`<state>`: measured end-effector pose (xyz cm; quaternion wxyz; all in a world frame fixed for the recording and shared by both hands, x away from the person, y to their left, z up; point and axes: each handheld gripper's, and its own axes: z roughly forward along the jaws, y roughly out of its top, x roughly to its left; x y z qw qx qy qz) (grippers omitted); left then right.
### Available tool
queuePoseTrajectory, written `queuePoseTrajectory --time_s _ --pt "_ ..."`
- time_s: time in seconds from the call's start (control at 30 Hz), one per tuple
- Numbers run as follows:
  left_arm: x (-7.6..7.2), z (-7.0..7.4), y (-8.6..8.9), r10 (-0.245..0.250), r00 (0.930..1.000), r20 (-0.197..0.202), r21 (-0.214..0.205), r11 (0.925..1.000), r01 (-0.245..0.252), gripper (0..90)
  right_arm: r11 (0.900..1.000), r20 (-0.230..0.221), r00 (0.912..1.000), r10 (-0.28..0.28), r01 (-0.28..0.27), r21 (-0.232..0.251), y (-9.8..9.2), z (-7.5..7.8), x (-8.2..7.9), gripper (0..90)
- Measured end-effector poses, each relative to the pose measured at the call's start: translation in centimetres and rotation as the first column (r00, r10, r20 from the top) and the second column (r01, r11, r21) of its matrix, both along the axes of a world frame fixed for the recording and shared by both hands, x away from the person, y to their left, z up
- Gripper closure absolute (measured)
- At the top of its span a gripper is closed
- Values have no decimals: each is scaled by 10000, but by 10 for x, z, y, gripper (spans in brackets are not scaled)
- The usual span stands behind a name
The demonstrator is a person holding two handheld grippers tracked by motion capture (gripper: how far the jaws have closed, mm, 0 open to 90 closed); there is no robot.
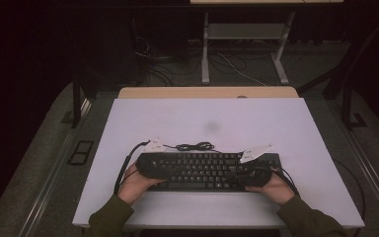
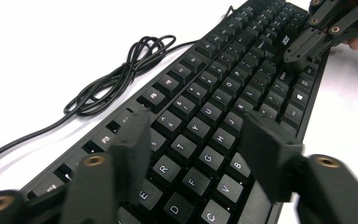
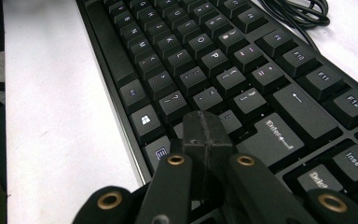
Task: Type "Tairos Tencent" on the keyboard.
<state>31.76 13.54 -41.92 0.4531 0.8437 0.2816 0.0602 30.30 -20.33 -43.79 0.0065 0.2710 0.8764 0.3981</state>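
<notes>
A black keyboard (image 1: 202, 170) lies across the near part of the white table (image 1: 207, 116), its coiled cable (image 1: 195, 146) just behind it. My left gripper (image 1: 164, 168) hovers over the keyboard's left end. In the left gripper view its jaws (image 2: 198, 140) stand apart above the letter keys (image 2: 186, 144), with nothing pressed between them. My right gripper (image 1: 249, 173) is over the keyboard's right end. In the right gripper view its jaws (image 3: 206, 133) are shut tip to tip, low over the keys beside the Enter key (image 3: 279, 133). The right gripper (image 2: 303, 46) also appears far off in the left gripper view.
The cable coil (image 2: 116, 79) rests on bare table behind the keyboard (image 3: 200, 60). A strip of table lies between the keyboard and the front edge (image 1: 212, 219). Beyond the table stand another desk's legs (image 1: 206, 49) and loose floor cables (image 1: 237, 66).
</notes>
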Motion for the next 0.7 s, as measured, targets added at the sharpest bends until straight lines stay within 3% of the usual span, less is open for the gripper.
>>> queuePoseTrajectory --time_s 0.33,0.7 --pt "-3 0 6 123 9997 206 -184 9998 -120 317 9994 91 10000 -2 -1 352 -2 4 0 887" --pt "-7 0 11 135 9993 339 -416 9991 -121 247 9939 327 9991 -279 243 1073 -7 14 2 667"
